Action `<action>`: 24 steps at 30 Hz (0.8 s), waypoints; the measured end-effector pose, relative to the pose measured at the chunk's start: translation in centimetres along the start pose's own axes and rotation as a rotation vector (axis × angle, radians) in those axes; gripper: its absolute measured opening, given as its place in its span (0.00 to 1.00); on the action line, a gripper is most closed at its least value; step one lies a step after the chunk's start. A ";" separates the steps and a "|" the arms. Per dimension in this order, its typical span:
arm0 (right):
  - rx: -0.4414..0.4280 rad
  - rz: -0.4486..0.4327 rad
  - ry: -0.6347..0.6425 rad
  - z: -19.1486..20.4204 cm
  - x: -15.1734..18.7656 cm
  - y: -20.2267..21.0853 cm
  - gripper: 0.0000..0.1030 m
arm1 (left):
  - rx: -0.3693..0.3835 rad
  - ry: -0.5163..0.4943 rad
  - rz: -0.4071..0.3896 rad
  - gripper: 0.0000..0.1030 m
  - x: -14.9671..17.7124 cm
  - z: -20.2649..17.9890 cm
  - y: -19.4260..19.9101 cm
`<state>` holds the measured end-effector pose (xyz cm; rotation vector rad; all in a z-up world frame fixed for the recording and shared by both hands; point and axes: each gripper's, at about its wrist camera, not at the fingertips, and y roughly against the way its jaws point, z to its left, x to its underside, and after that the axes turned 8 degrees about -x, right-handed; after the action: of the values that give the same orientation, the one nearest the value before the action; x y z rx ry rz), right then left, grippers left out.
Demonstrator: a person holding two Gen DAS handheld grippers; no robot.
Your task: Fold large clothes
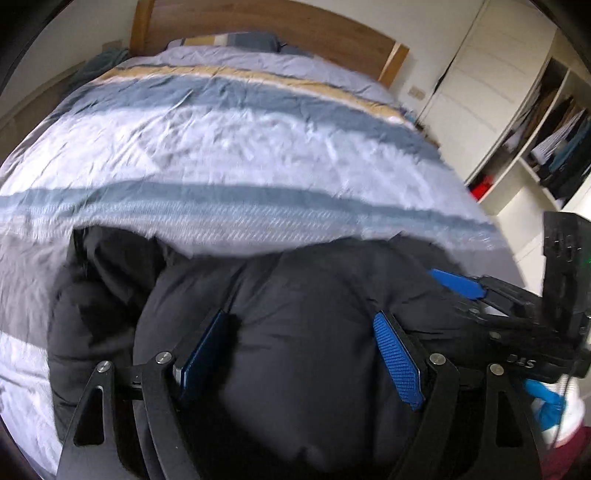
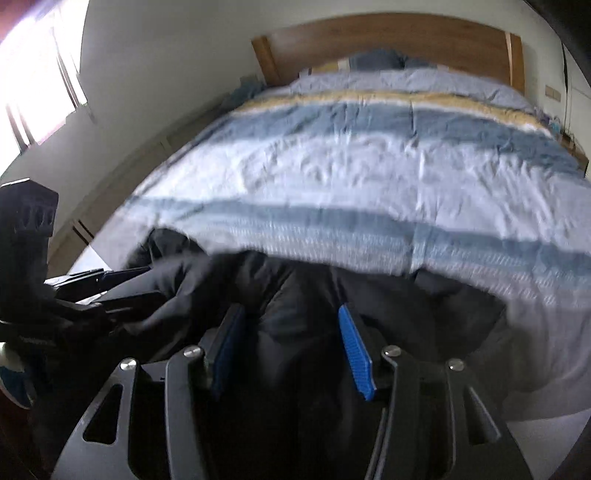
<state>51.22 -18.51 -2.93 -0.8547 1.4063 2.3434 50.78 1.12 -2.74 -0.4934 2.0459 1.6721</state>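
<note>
A large black padded jacket [image 1: 280,332] lies bunched at the near end of the bed; it also shows in the right wrist view [image 2: 406,314]. My left gripper [image 1: 299,332] has its blue-padded fingers spread wide with a thick bulge of the jacket between them. My right gripper [image 2: 290,332] also has its fingers apart with dark jacket fabric between them. The right gripper shows at the right edge of the left wrist view [image 1: 465,284], at the jacket's right side. The left gripper shows at the left edge of the right wrist view [image 2: 110,284].
The bed has a wrinkled striped blue, white and tan duvet [image 1: 240,147] and a wooden headboard [image 1: 258,22]. An open white wardrobe [image 1: 546,140] with hanging clothes stands to the right. A bright window [image 2: 33,74] is on the left wall.
</note>
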 end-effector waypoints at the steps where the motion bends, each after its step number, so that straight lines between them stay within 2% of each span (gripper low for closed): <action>1: 0.000 0.011 -0.011 -0.4 0.8 -0.6 0.49 | -0.006 0.003 -0.001 0.78 0.8 0.4 -0.6; 4: -0.010 0.016 -0.044 -1.2 2.8 -1.2 0.50 | -0.012 0.022 0.000 0.79 2.5 1.2 -1.8; 6: 0.011 0.043 -0.036 -0.9 3.9 -1.5 0.50 | -0.046 -0.006 0.000 0.79 3.2 1.0 -2.1; 9: 0.053 0.089 -0.012 0.2 4.9 -1.4 0.50 | -0.088 -0.040 0.008 0.79 4.2 0.5 -1.6; 13: 0.058 0.105 -0.027 1.0 6.9 -0.1 0.50 | -0.120 -0.075 0.014 0.79 6.5 0.2 -0.1; 19: 0.084 0.094 -0.019 3.5 10.5 2.4 0.50 | -0.134 -0.077 -0.009 0.79 10.4 0.2 2.9; 24: 0.101 0.039 0.001 5.8 12.7 5.7 0.50 | -0.142 -0.064 -0.070 0.79 13.2 0.3 6.5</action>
<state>36.24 -17.04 -4.65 -0.8077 1.5404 2.2780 36.25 2.81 -4.72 -0.5452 1.8526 1.7752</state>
